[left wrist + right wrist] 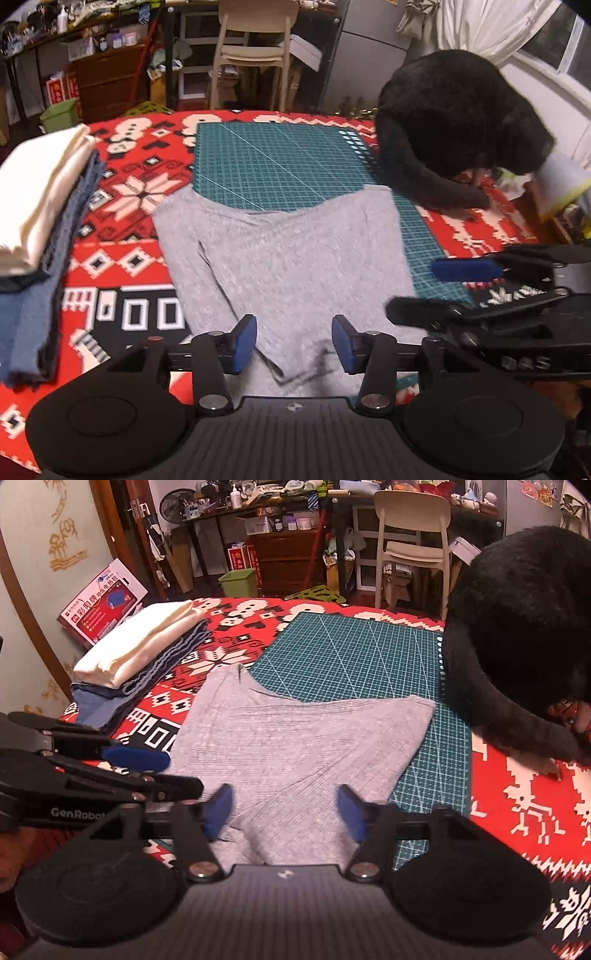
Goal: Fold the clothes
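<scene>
A grey garment [288,266] [295,746] lies partly folded and flat, half on a green cutting mat [280,162] [351,657] and half on a red patterned blanket [125,206] [517,805]. My left gripper [293,345] [184,774] is open, low over the garment's near edge, with the cloth under the gap between its blue pads. My right gripper [284,814] [412,288] is also open, over the near right part of the same garment. Neither holds the cloth.
A black cat [454,122] [517,627] sits at the mat's right edge, its tail close to the garment's far right corner. A stack of folded clothes [37,192] [136,646], cream on blue, rests at the left. A chair [255,48] and a green bin [238,581] stand beyond the bed.
</scene>
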The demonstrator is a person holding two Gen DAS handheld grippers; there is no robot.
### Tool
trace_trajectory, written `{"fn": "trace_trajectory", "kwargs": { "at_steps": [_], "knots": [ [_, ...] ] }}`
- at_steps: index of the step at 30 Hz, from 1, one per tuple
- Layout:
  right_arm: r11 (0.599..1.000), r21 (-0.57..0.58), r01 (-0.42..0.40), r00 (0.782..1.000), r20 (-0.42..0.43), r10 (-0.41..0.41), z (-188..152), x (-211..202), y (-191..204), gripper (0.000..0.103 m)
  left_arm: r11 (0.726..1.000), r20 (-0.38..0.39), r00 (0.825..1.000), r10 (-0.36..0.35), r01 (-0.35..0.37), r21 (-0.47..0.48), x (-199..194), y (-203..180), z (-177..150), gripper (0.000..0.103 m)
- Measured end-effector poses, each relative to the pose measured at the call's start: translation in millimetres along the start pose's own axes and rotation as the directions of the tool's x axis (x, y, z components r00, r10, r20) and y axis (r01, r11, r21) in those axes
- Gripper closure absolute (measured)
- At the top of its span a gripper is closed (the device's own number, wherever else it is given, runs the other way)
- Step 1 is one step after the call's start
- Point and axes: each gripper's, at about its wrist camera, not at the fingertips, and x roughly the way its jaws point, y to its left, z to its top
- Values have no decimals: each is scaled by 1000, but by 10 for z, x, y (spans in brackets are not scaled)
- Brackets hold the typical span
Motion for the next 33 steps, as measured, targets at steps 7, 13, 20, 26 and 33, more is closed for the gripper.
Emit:
{"fn": "trace_trajectory", "kwargs": {
  "at_steps": [7,13,20,26,33],
  "knots": [
    [999,-14,31,999,24,-31,110,-66,-43,1,998,54,997,59,-59,2,-57,23,90,38],
    [995,6,99,995,26,-99,226,-112,-24,1,981,93,978,189,-192,31,-119,-35,192,23],
    [969,-86,233,972,58,-228,360,-210,118,0,977,81,978,194,-200,75,-171,-5,334,21],
    [958,-165,236,972,39,-233,481,-243,208,0,980,150,971,184,-194,51,-284,1,402,15],
    [952,-107,286,958,33,-284,520,-166,144,0,982,115,978,172,-179,53,-202,31,515,15]
  ]
}}
